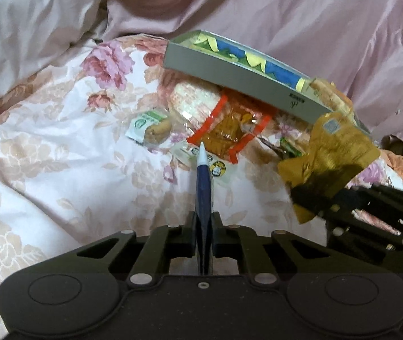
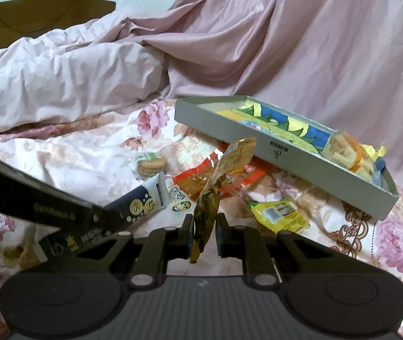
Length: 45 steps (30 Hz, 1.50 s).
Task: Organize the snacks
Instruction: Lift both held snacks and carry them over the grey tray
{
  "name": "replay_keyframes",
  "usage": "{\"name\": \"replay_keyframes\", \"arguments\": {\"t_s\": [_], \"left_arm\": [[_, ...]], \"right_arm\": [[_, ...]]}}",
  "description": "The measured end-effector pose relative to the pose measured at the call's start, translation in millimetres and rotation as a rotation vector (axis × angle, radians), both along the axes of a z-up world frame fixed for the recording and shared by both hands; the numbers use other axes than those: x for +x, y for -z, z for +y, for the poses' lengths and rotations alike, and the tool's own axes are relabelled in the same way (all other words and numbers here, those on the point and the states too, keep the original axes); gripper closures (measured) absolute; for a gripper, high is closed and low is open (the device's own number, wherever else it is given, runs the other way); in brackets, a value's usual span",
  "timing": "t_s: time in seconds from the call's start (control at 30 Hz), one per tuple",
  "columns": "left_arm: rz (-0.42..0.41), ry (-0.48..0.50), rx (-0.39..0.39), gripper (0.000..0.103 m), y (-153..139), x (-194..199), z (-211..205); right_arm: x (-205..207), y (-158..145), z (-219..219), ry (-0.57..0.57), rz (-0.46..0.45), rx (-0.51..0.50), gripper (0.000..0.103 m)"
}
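Snacks: left tongs [image 1: 203, 221] pinch one blue packet [image 1: 203, 181], right tongs [image 2: 204, 226] one gold packet [image 2: 215, 187].

The bedsheet [image 1: 45, 147] is white with pink and beige flowers. The box [image 2: 258, 141] is grey; one held packet [image 1: 331, 153] is gold, the other [image 1: 204, 187] navy and white.

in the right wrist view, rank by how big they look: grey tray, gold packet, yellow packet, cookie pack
1. grey tray
2. gold packet, though it is nearest the camera, which inflates it
3. yellow packet
4. cookie pack
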<state>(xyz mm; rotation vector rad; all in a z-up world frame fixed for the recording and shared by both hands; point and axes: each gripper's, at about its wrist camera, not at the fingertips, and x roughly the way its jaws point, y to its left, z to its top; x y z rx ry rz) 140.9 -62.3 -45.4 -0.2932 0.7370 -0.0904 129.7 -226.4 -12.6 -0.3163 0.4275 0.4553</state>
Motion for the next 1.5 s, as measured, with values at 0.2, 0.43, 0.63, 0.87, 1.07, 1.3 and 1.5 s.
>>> {"name": "replay_keyframes", "arguments": {"t_s": [0.2, 0.43, 0.63, 0.87, 1.07, 1.3, 1.5], "left_arm": [[0.085, 0.034, 0.009, 0.089, 15.7, 13.4, -12.4], [0.023, -0.005, 0.061, 0.093, 3.1, 15.1, -16.0], [-0.141, -0.025, 0.075, 0.093, -30.4, 12.6, -22.9], [-0.289, 0.001, 0.070, 0.093, -79.1, 43.5, -37.3], [-0.314, -0.006, 0.051, 0.093, -103.7, 93.3, -46.6], [-0.311, -0.026, 0.052, 0.093, -107.9, 146.4, -49.9], [-0.296, -0.034, 0.052, 0.093, -100.8, 178.7, -55.6]], "right_arm": [[-2.0, -4.8, -0.9, 0.010, -0.018, 0.000, 0.086], [-0.8, -13.5, -7.7, 0.044, -0.073, 0.022, 0.086], [-0.1, -27.4, -14.2, 0.083, -0.159, 0.062, 0.085], [9.6, -34.0, -22.7, 0.161, -0.285, 0.071, 0.085], [45.2, -42.1, -25.6, 0.232, -0.366, 0.113, 0.085], [81.2, -42.2, -26.3, 0.251, -0.372, 0.170, 0.085], [102.5, -30.0, -31.0, 0.258, -0.319, 0.195, 0.085]]}}
